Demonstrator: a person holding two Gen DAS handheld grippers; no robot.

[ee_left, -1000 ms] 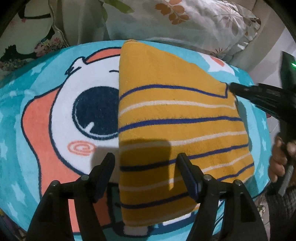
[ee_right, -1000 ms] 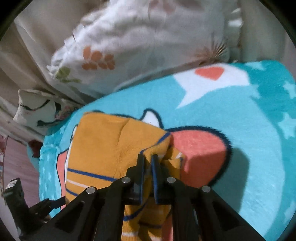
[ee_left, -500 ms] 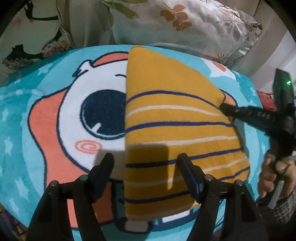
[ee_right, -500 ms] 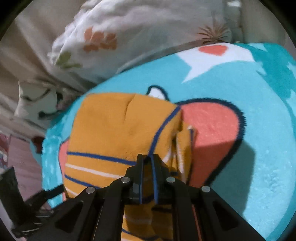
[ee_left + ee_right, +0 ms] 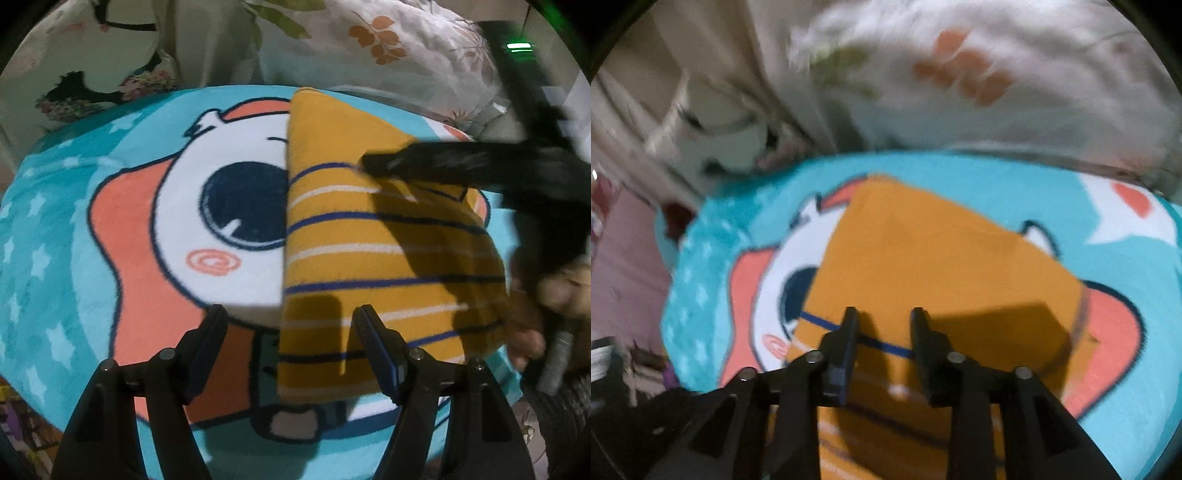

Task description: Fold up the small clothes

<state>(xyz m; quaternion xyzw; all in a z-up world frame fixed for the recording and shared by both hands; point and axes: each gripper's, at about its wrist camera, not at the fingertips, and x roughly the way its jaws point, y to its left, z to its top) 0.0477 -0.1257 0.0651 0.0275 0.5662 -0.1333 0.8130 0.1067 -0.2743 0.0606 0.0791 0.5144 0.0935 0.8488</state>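
The folded yellow striped garment [image 5: 384, 254] is laid mid-blanket [image 5: 74, 229]. The right gripper [image 5: 882, 325] is opening above it, nothing held; the left gripper [image 5: 291, 328] is spread wide, empty. Soft and light, it is best pinched at a corner.

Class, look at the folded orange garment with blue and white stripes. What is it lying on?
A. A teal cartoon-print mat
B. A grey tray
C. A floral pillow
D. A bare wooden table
A: the orange striped garment lies flat on the teal cartoon-print mat, covering part of the printed face; the floral pillow sits behind the mat, not under the garment.
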